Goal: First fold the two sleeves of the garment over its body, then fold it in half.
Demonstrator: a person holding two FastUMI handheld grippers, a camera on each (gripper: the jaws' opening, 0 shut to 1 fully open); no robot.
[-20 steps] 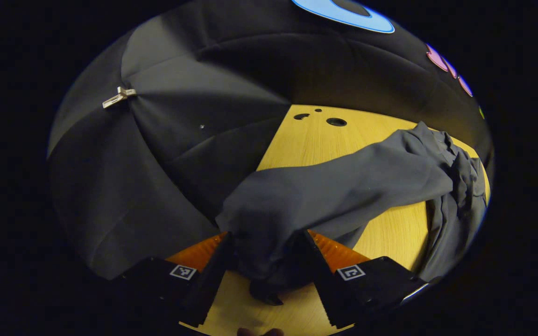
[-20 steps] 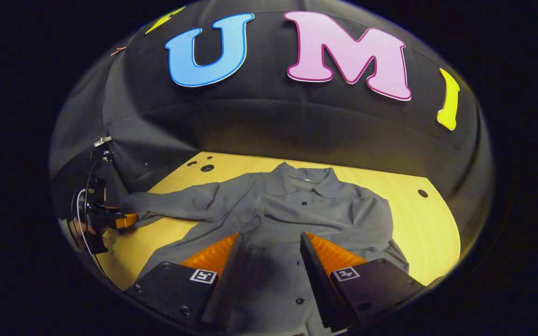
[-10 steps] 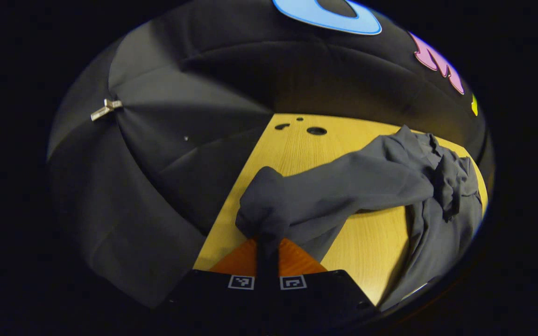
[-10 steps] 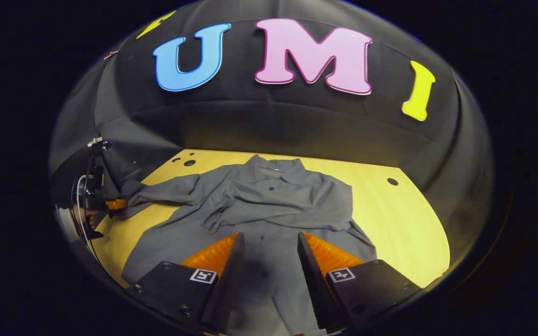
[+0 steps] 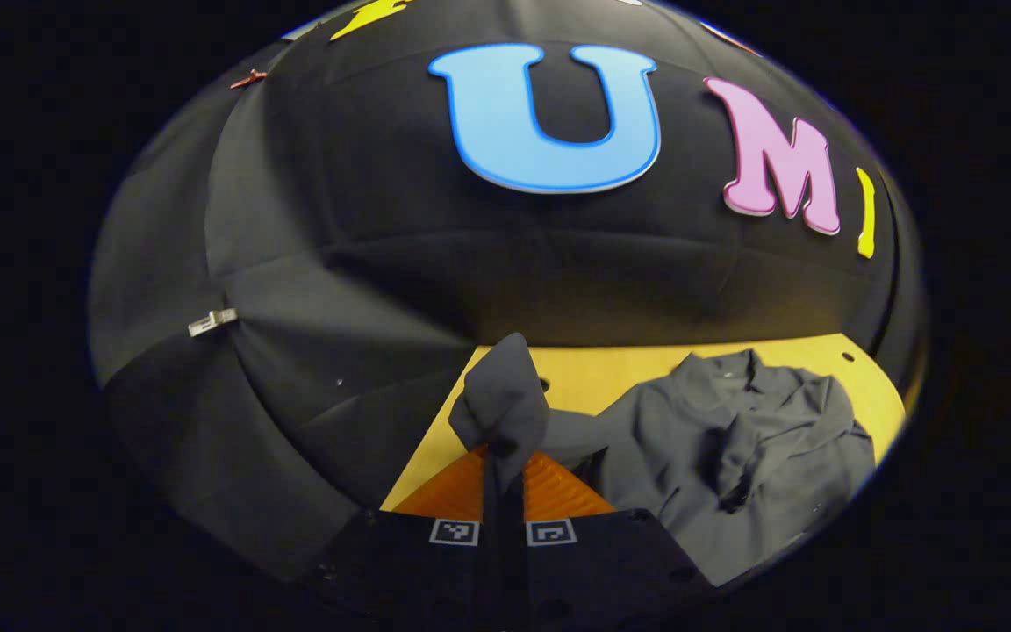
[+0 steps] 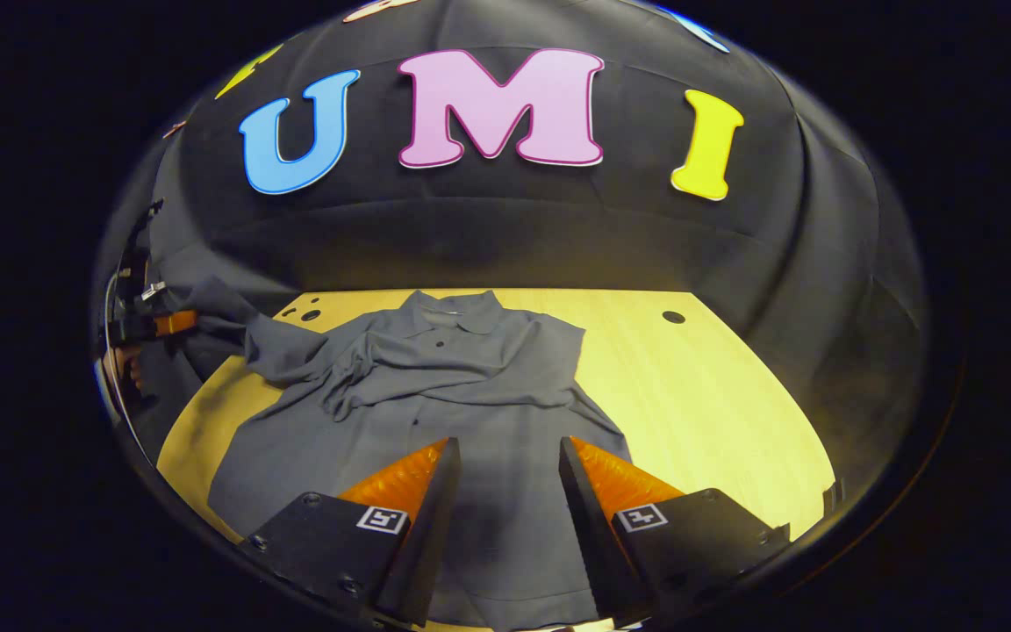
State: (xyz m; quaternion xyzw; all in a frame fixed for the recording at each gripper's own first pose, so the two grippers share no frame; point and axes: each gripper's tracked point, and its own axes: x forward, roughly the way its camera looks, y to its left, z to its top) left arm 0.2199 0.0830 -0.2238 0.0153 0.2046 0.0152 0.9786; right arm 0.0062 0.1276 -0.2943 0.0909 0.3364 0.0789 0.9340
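Sleeve [image 5: 503, 404] end is clamped between the closed fingers of the left gripper [image 5: 503, 478], lifted off the table [image 5: 611, 369]. From this gripper the shirt [image 5: 734, 448] body lies ahead and to the right, so I judge the sleeve must travel that way, across its own length. The right gripper [image 6: 503, 491] has its fingers apart, holding nothing, above the lower shirt body.
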